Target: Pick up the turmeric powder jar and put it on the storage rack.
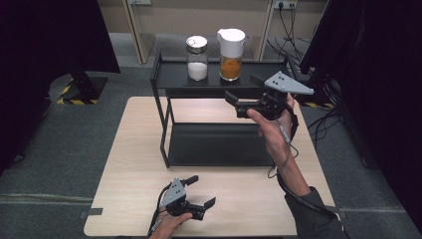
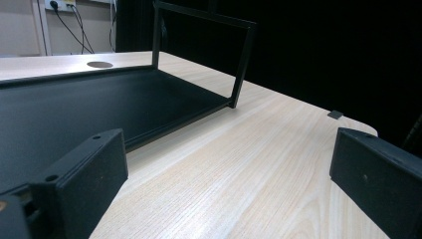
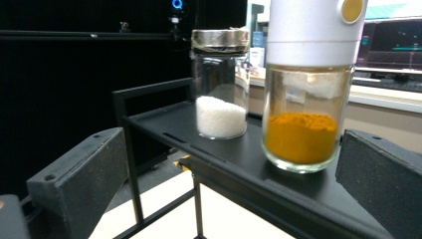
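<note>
A black two-tier rack stands on the wooden table. On its top shelf are a glass jar of white powder with a metal lid and a white-capped jar of orange powder. My right gripper is held open in the air just in front of that shelf, facing the jars. In the right gripper view the orange jar is close ahead between the jaws, with the white-powder jar behind it to the left. My left gripper rests open near the table's front edge, holding nothing, aimed at the rack's lower tray.
The rack's thin post rises at the tray's corner. Bare tabletop lies between the left jaws. A cable hole sits farther back in the table. Dark curtains flank the table, and cables trail on the floor at the right.
</note>
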{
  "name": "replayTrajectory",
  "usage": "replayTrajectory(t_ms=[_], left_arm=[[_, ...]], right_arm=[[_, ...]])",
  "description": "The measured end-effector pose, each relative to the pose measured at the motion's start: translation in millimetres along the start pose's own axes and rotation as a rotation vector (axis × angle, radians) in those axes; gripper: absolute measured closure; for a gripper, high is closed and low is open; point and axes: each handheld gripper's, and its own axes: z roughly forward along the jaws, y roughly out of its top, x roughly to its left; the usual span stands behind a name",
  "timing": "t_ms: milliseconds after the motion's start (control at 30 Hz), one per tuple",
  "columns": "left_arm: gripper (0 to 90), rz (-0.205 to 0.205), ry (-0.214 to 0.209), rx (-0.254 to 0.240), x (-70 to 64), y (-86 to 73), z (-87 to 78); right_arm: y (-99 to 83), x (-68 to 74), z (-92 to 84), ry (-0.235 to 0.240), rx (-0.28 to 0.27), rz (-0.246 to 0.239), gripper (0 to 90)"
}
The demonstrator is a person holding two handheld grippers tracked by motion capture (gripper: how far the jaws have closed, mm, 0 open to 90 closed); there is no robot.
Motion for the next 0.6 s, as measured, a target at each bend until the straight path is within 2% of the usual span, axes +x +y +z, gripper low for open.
replayTrajectory(t_ms=[300, 533, 600], left_arm=[[1.0, 0.005, 0.005, -0.003, -0.5, -0.1, -0.3], [1.0, 0.002, 0.006, -0.002, -0.7, -0.2, -0.1], [1.0, 0.002, 0.007, -0.003, -0.7, -0.3, -0.2]], right_arm=[[-22.4, 4.9, -22.0, 0.032, -0.007, -0.016, 0.5], [-41.4, 6.1, -34.9, 0.035, -0.010, -0.025, 0.5], [-46.2, 8.9, -38.5, 0.019, -0.011, -0.044, 0.5]])
